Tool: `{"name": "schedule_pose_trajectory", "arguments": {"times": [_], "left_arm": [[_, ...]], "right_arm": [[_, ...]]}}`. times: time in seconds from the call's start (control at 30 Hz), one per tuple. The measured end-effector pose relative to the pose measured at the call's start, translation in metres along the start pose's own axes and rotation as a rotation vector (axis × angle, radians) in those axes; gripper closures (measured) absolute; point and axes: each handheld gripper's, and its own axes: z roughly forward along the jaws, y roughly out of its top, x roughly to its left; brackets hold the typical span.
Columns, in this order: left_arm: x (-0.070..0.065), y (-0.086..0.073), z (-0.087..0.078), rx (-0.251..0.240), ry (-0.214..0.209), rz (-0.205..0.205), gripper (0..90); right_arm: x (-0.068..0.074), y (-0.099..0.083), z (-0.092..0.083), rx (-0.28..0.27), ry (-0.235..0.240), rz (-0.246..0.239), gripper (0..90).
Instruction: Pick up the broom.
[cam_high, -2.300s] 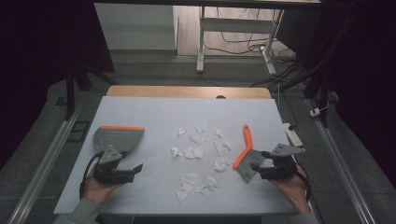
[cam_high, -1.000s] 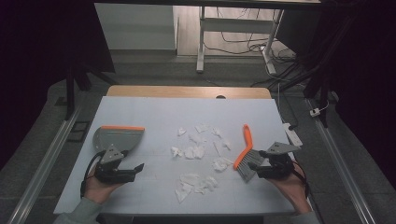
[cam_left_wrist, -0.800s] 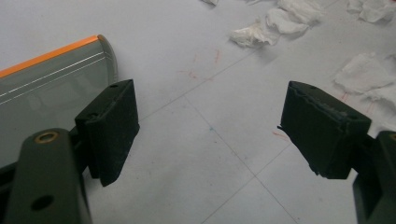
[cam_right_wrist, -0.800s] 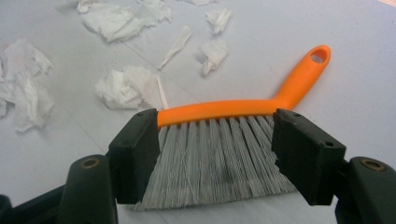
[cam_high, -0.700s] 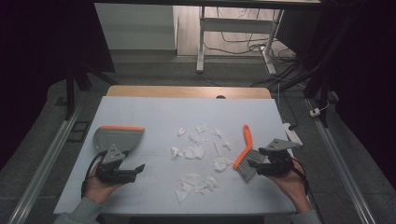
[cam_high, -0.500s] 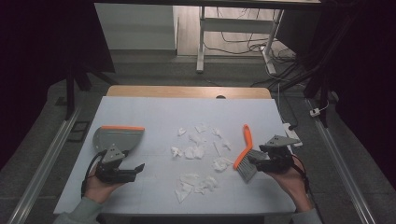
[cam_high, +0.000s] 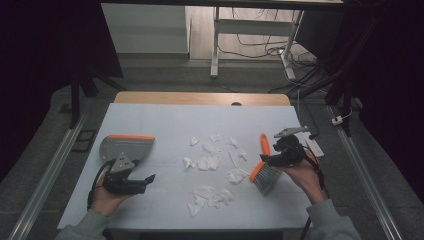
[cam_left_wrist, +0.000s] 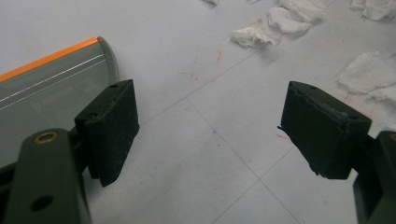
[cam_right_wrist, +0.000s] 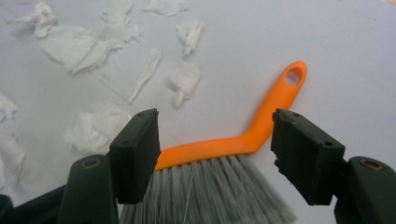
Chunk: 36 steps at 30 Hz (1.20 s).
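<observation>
high view: left tool (cam_high: 141, 181) resting low on the desk (cam_high: 165, 117), just below the grey dustpan (cam_high: 126, 148); right tool (cam_high: 265, 160) hovering at the orange brush (cam_high: 263, 167), right of the scattered paper scraps (cam_high: 212, 162).

left gripper view: jaws standing wide apart, gripping nothing, dustpan (cam_left_wrist: 46, 93) lying behind the left jaw.

right gripper view: jaws spread apart, straddling the brush (cam_right_wrist: 224, 154) over its bristles, not clamping it; scraps (cam_right_wrist: 93, 42) lying beyond.

I'm working in what is looking like a lab: white table (cam_high: 165, 120), dark curtains (cam_high: 45, 45) hanging around, cables (cam_high: 260, 45) trailing across the floor.
</observation>
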Motion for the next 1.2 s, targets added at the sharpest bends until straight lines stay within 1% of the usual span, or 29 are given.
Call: {"name": "schedule_pose_trajectory", "arguments": {"times": [0.13, 0.2, 0.23, 0.27, 0.3, 0.33, 0.37, 0.4, 0.43, 0.47, 0.5, 0.53, 0.57, 0.6, 0.73, 0.83, 0.87, 0.93, 1.0, 1.07, 1.13, 1.2], "left_arm": [[-0.002, -0.001, -0.001, -0.003, -0.003, 0.003, 20.3], [-0.004, -0.001, -0.003, -0.005, -0.001, 0.013, 20.2], [-0.004, -0.002, -0.003, -0.008, -0.001, 0.015, 20.3], [-0.004, -0.002, -0.004, -0.01, -0.004, 0.013, 20.3], [-0.004, -0.002, -0.004, -0.011, -0.004, 0.013, 20.3], [-0.004, -0.002, -0.004, -0.011, -0.005, 0.012, 20.3], [-0.004, -0.002, -0.004, -0.01, -0.005, 0.011, 20.3], [-0.004, -0.002, -0.003, -0.008, -0.005, 0.011, 20.3], [-0.004, -0.002, -0.003, -0.007, -0.005, 0.011, 20.3], [-0.004, -0.002, -0.003, -0.007, -0.004, 0.01, 20.3], [-0.004, -0.002, -0.003, -0.006, -0.004, 0.011, 20.3], [-0.004, -0.002, -0.003, -0.005, -0.006, 0.011, 20.3], [-0.005, -0.002, -0.003, -0.005, -0.008, 0.011, 20.3], [-0.005, -0.002, -0.003, -0.006, -0.014, 0.009, 20.3], [-0.006, -0.002, -0.003, -0.009, -0.018, 0.01, 20.3], [-0.006, -0.002, -0.003, -0.005, -0.019, 0.012, 20.2], [-0.006, -0.003, -0.002, -0.005, -0.021, 0.012, 20.3], [-0.007, -0.003, -0.001, -0.001, -0.031, 0.016, 20.3], [-0.008, -0.003, 0.0, 0.005, -0.032, 0.026, 20.3], [-0.009, -0.003, 0.0, 0.006, -0.035, 0.027, 20.3], [-0.008, -0.003, 0.0, 0.007, -0.036, 0.029, 20.3], [-0.008, -0.004, 0.0, 0.007, -0.037, 0.028, 20.3]], "right_arm": [[-0.005, 0.018, 0.006, 0.07, -0.009, 0.057, 32.8], [-0.006, 0.026, 0.01, 0.108, -0.038, 0.056, 33.1], [-0.007, 0.031, 0.014, 0.138, -0.05, 0.059, 33.3], [-0.007, 0.031, 0.014, 0.138, -0.05, 0.059, 33.3], [-0.009, 0.033, 0.018, 0.16, -0.058, 0.064, 33.4], [-0.01, 0.034, 0.021, 0.171, -0.059, 0.072, 33.4], [-0.016, 0.035, 0.03, 0.199, -0.06, 0.109, 33.4], [-0.016, 0.035, 0.03, 0.199, -0.06, 0.109, 33.4], [-0.019, 0.035, 0.034, 0.215, -0.062, 0.125, 33.4], [-0.025, 0.034, 0.043, 0.254, -0.057, 0.167, 33.4], [-0.025, 0.034, 0.043, 0.254, -0.057, 0.167, 33.4], [-0.029, 0.034, 0.048, 0.279, -0.064, 0.194, 33.4], [-0.031, 0.034, 0.051, 0.291, -0.063, 0.205, 33.5], [-0.031, 0.034, 0.051, 0.291, -0.063, 0.205, 33.5], [-0.033, 0.033, 0.063, 0.344, -0.096, 0.208, 34.2], [-0.033, 0.032, 0.073, 0.38, -0.103, 0.225, 34.3], [-0.033, 0.032, 0.076, 0.391, -0.109, 0.241, 35.0], [-0.032, 0.032, 0.077, 0.394, -0.115, 0.245, 35.3], [-0.032, 0.031, 0.081, 0.424, -0.131, 0.265, 35.7], [-0.032, 0.031, 0.082, 0.424, -0.132, 0.27, 36.1], [-0.032, 0.029, 0.083, 0.444, -0.137, 0.289, 36.3], [-0.032, 0.028, 0.084, 0.453, -0.137, 0.296, 37.7]]}}
